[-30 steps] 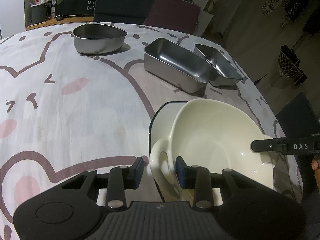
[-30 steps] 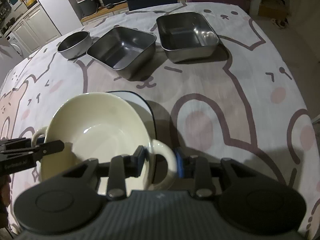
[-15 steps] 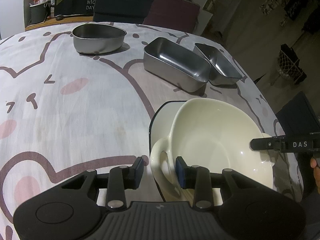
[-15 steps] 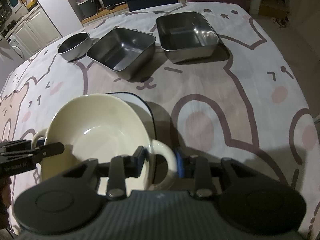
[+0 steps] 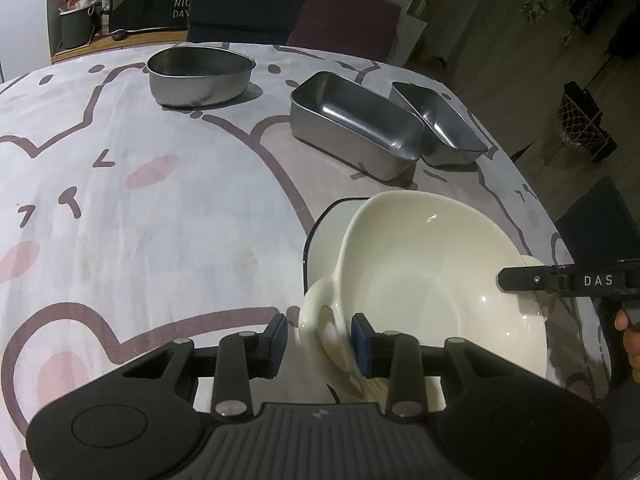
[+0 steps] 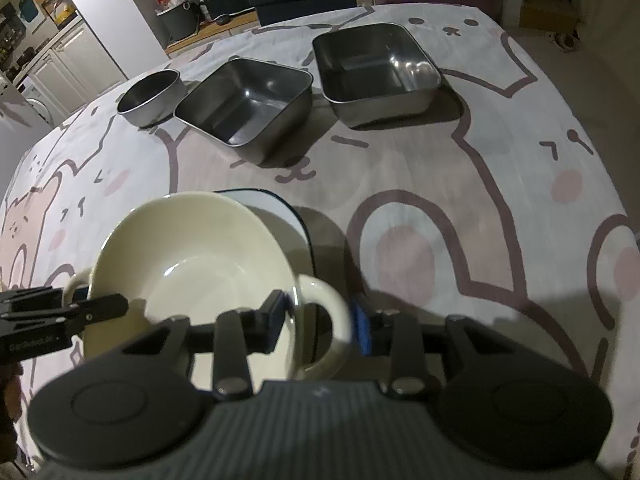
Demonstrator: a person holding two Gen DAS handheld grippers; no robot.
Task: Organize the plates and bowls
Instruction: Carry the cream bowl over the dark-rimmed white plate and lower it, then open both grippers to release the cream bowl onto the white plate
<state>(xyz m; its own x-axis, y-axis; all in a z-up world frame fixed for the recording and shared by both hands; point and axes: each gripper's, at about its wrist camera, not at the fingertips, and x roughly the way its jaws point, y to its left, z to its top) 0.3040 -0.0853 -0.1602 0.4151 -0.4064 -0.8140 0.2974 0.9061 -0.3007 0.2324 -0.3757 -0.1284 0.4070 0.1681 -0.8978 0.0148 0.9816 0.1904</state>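
**On the plate: bowl being let go**

Over the cartoon-print tabletop (image 5: 160, 220), set on a dark-rimmed white plate (image 5: 326, 224): cream two-handled ceramic bowl (image 5: 432, 280). Left hand-held gripper (image 5: 319, 338) clamped on one handle; right hand-held gripper (image 6: 319, 322) just opening, handle between, pads clear. Next: release left, withdraw both.

1. Two-handled bowl (image 5: 436, 280) near the table's (image 5: 168, 216) front edge, resting on a plate (image 5: 326, 236), as far as the view shows.
2. Left gripper (image 5: 319, 340) astride one bowl handle; right gripper (image 6: 319, 318) astride the opposite handle.
3. Behind the bowl, a row: round tin (image 6: 150, 98) leftmost, first square tray (image 6: 248, 110) at centre, second square tray (image 6: 376, 72) rightmost.
4. Chairs (image 5: 248, 0) beyond the table's far edge.
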